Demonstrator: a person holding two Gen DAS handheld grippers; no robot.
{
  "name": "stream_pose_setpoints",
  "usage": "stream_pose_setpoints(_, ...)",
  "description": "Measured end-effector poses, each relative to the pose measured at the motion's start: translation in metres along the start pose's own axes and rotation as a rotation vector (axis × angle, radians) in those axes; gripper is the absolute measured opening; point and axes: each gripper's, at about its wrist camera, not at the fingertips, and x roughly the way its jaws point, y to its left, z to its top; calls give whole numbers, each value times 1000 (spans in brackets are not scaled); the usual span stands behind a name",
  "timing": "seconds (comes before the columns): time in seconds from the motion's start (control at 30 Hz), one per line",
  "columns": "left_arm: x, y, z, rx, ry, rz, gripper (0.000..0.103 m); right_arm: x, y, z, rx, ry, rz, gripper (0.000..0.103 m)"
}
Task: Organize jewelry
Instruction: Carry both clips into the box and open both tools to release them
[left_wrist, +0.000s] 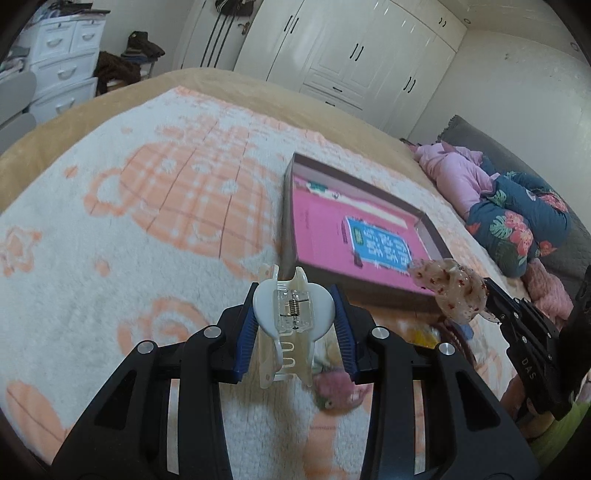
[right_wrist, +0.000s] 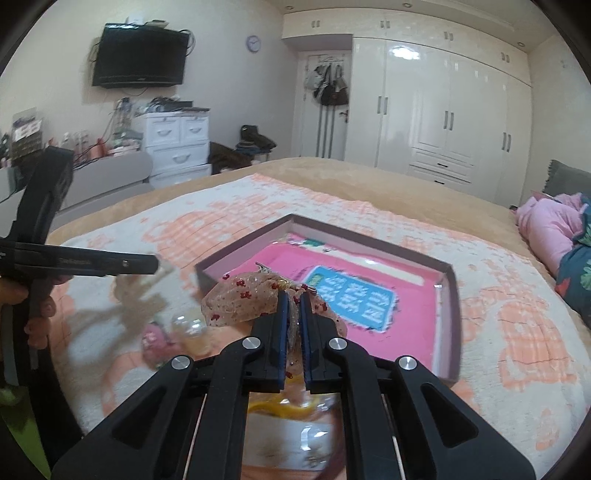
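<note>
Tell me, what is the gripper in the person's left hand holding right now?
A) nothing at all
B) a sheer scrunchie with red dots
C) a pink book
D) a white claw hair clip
D: in the left wrist view the left gripper is clamped on the white claw hair clip, while the right gripper holds the scrunchie.

"DAS" on right hand-held gripper (left_wrist: 480, 291)

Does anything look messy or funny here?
A bit. The box sits crooked on the blanket, and some small items lie loose beside it. The left gripper holds a hair claw; the right gripper holds a scrunchie.
</note>
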Motion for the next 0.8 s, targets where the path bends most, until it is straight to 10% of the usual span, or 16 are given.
stream_pose_setpoints(0.8, 88, -65, 55, 162, 49, -30, 29, 36, -87, -9, 116, 66, -176, 7)
